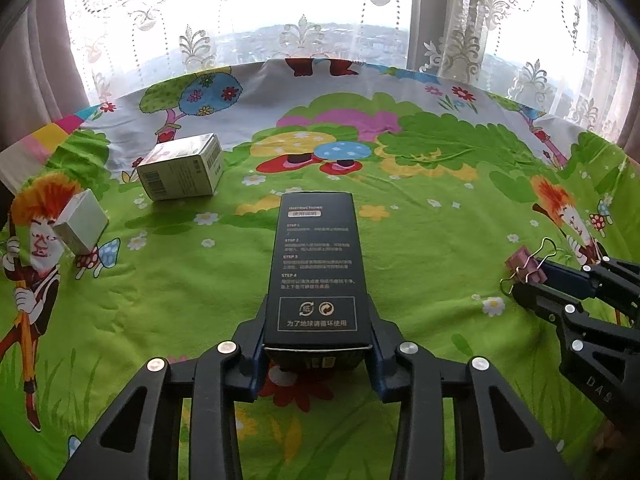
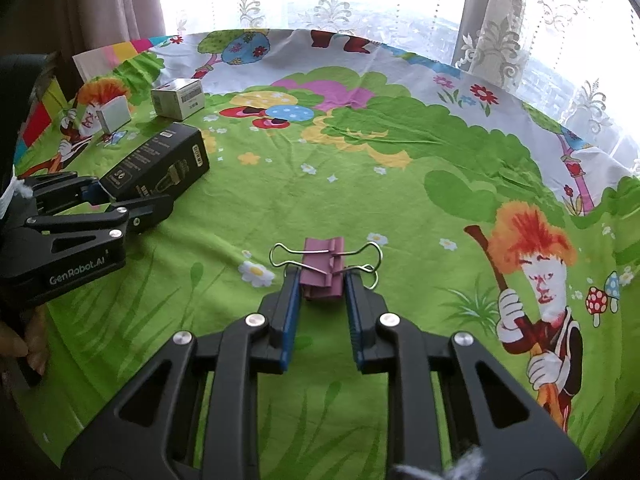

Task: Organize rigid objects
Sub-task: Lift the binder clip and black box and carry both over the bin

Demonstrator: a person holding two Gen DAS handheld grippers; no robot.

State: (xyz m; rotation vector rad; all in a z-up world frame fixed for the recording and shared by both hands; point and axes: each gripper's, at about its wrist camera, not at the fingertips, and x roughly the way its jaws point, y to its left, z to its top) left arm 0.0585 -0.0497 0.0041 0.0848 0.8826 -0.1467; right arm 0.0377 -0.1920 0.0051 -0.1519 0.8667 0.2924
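Observation:
My left gripper [image 1: 318, 316] is shut on a long black box [image 1: 316, 264] with white printed instructions, held just above the cloth; it also shows in the right wrist view [image 2: 160, 164]. My right gripper [image 2: 320, 280] is shut on a pink binder clip [image 2: 323, 266] with wire handles, low over the cloth; the clip also shows at the right of the left wrist view [image 1: 526, 266]. A white barcode box [image 1: 182, 168] and a small white box [image 1: 82, 220] lie at the far left, also seen in the right wrist view [image 2: 178, 98] [image 2: 114, 114].
A colourful cartoon tablecloth [image 1: 420, 220] covers the table. Lace curtains and a bright window [image 1: 320, 20] stand behind the far edge. The left gripper's body [image 2: 68, 236] sits at the left of the right wrist view.

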